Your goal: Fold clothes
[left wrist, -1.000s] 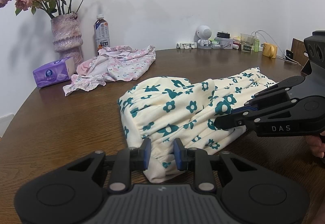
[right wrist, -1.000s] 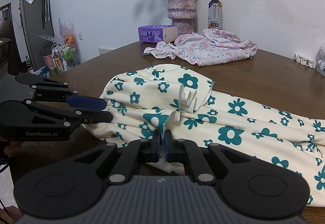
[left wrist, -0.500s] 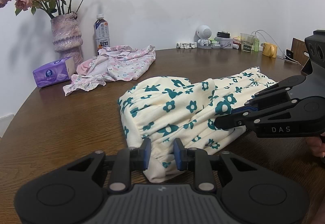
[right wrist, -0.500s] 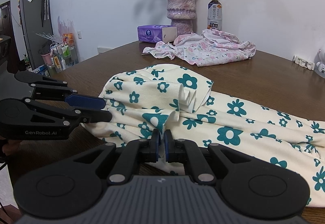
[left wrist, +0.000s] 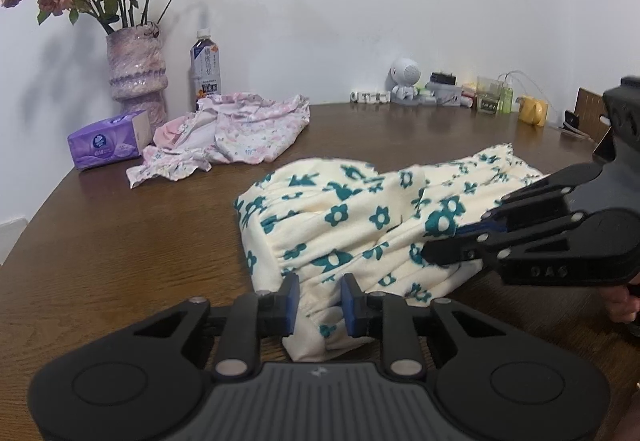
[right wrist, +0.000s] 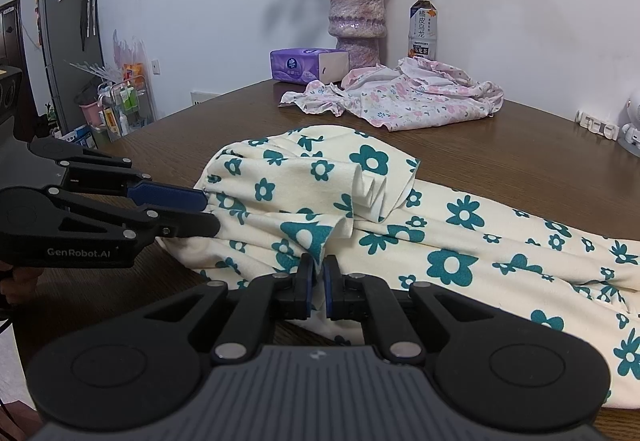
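Nothing's really moved since a second ago: both grippers sit where they were and the dress (left wrist: 360,217) hasn't shifted. The left gripper (left wrist: 319,301) has its jaws a little apart with a bunched fold of cloth filling the gap, pads pressing both sides. The right gripper (right wrist: 317,291) is pinched nearly closed on a thin edge of the same dress. The dress lies crumpled on the table (left wrist: 120,249), partly doubled over. A pink garment (left wrist: 240,129) sits well behind it, near the vase (left wrist: 136,73).
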A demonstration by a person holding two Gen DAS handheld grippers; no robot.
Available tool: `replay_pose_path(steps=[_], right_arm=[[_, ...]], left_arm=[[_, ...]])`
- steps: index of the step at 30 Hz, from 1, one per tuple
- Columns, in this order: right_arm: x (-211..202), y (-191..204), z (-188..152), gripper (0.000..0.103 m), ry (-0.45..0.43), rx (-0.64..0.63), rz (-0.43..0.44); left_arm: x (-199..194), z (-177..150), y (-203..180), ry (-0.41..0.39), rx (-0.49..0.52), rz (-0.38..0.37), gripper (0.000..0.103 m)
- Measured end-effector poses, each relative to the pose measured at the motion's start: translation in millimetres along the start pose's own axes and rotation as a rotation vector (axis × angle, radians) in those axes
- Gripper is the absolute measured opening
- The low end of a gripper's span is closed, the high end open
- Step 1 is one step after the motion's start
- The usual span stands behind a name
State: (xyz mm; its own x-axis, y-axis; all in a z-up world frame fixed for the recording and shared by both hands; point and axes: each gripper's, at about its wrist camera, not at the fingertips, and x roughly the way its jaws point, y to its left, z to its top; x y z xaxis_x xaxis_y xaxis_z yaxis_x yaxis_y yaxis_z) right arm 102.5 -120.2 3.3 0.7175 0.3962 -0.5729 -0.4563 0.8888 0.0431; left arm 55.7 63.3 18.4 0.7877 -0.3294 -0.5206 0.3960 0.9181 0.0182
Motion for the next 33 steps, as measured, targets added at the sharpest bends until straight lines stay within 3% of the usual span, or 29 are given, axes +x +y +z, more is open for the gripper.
replay_pose_path(steps=[6,13,18,20,23,25,30,31,32,33], right_arm=[[-2,1,0,0.005,-0.001,-0.017,-0.001],[-2,2,3,0.005,0.017,-0.039,-0.001],[-14,-7,7,0.020,0.022,-0.010,-0.013],[-25,-9,14,0.025,-0.014,-0.020,-0.030],[-36,1,32,0.038,-0.079,-0.101,-0.029],[-32,14,43,0.039,-0.102,-0.192,0.003],[1,31,49,0.038,-0.039,-0.340,0.044],[8,32,48,0.032,-0.018,-0.361,0.047],[15,31,45,0.016,0.010,-0.367,0.051],[21,28,43,0.008,0.036,-0.357,0.063]], left_arm=[[-18,14,14,-0.067,-0.045,-0.008,0.021],[5,19,17,-0.010,-0.001,-0.033,0.019],[14,13,15,0.018,0.008,-0.057,0.018],[15,12,14,0.025,0.014,-0.055,0.018],[17,12,12,0.029,0.016,-0.048,0.018],[17,12,12,0.030,0.011,-0.048,0.018],[13,13,17,0.023,-0.004,-0.072,0.018],[10,15,20,0.012,-0.011,-0.083,0.018],[7,16,22,0.001,-0.018,-0.093,0.018],[5,19,24,-0.015,-0.020,-0.102,0.018]])
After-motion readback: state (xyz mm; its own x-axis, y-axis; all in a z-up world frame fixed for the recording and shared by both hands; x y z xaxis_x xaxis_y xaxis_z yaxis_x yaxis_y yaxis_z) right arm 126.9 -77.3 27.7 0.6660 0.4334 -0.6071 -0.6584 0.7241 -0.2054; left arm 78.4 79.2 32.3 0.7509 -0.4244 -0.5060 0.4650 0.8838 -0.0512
